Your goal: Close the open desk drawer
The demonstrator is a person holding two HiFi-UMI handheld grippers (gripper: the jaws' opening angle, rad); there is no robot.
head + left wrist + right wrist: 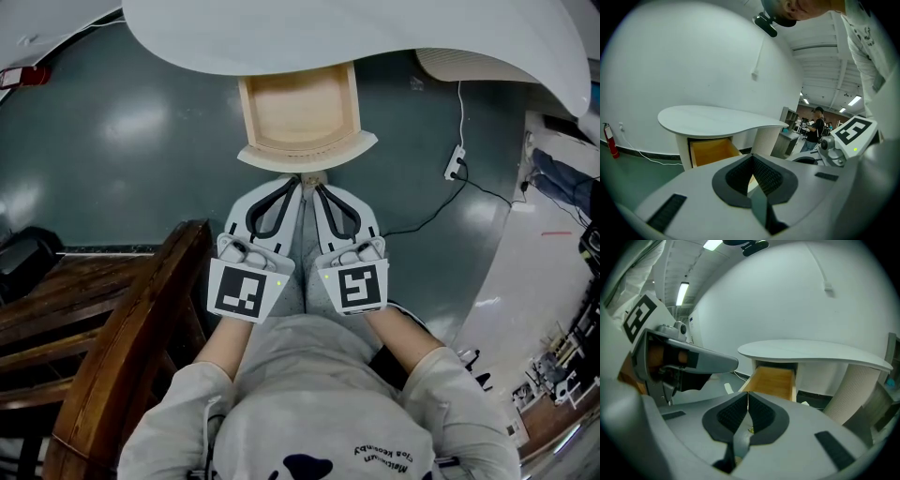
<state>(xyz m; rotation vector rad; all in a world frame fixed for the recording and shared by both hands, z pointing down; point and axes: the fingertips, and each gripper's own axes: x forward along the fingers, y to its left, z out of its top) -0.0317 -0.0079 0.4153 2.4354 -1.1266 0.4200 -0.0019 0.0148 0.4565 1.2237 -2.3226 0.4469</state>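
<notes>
The open desk drawer of pale wood sticks out from under the white curved desk, with its white curved front towards me. It holds nothing that I can see. My left gripper and right gripper are side by side just short of that front. Both are shut with nothing held, and their tips are close to the front; I cannot tell whether they touch it. The left gripper view shows the shut gripper below the drawer. The right gripper view shows its shut gripper pointing at the drawer.
A dark wooden chair stands close at my left. A power strip with a black cable lies on the green floor to the right. A fire extinguisher hangs on the wall. People stand far off at the right.
</notes>
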